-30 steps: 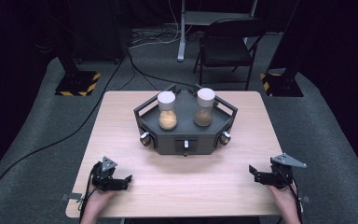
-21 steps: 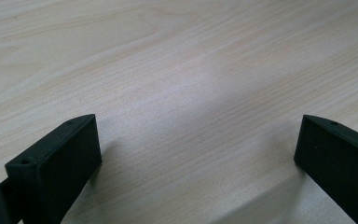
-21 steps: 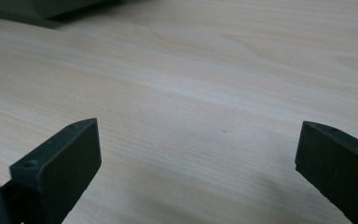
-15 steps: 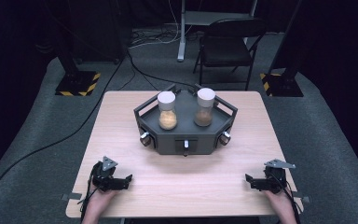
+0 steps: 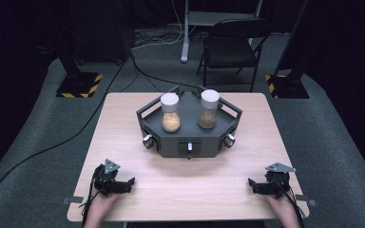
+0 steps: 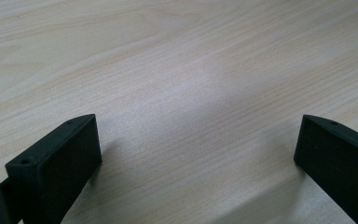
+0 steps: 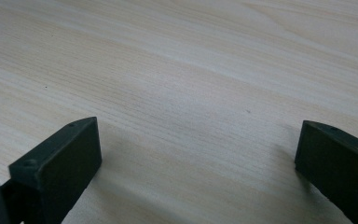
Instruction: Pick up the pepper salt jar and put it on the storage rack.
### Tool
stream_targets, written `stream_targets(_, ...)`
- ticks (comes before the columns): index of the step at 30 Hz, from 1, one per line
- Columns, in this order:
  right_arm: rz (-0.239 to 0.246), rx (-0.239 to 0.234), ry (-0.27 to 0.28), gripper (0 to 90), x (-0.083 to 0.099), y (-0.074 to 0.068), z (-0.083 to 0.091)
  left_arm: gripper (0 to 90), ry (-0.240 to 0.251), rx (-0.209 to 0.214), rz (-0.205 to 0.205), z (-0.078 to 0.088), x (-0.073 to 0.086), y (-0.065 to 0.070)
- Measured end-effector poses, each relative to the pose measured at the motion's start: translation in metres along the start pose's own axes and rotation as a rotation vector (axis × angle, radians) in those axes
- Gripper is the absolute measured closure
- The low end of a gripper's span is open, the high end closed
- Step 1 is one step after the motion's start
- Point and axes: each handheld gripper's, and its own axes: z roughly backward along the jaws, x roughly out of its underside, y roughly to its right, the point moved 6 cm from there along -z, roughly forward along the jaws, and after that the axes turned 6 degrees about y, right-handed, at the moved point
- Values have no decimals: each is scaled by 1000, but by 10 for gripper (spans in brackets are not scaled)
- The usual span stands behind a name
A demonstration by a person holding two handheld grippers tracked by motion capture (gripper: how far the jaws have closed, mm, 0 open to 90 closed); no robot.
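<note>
Pale wood-grain surface (image 5: 123, 123). Dark grey hexagonal tray (image 5: 189, 142). White-capped jars: left jar (image 5: 170, 112) orange-tan fill, right jar (image 5: 208, 109) brown fill. Black left gripper (image 5: 129, 183), black right gripper (image 5: 252, 184). Yellow-black striped stand bases (image 5: 80, 85). Grey floor (image 5: 342, 142).

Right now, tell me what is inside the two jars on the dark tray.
The left jar holds a light tan, sandy filling; the right jar holds a darker brown one. Each fills the lower part. Their grey lids hide the tops, and what the fillings are cannot be told.
</note>
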Motion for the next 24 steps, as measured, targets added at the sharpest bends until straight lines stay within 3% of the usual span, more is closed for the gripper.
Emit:
stream_targets(10,34,-41,1,0,3,8,4,3,2,10,-5,-1,0,-1)
stream_targets(24,34,-42,1,0,3,8,4,3,2,10,-5,-1,0,-2)
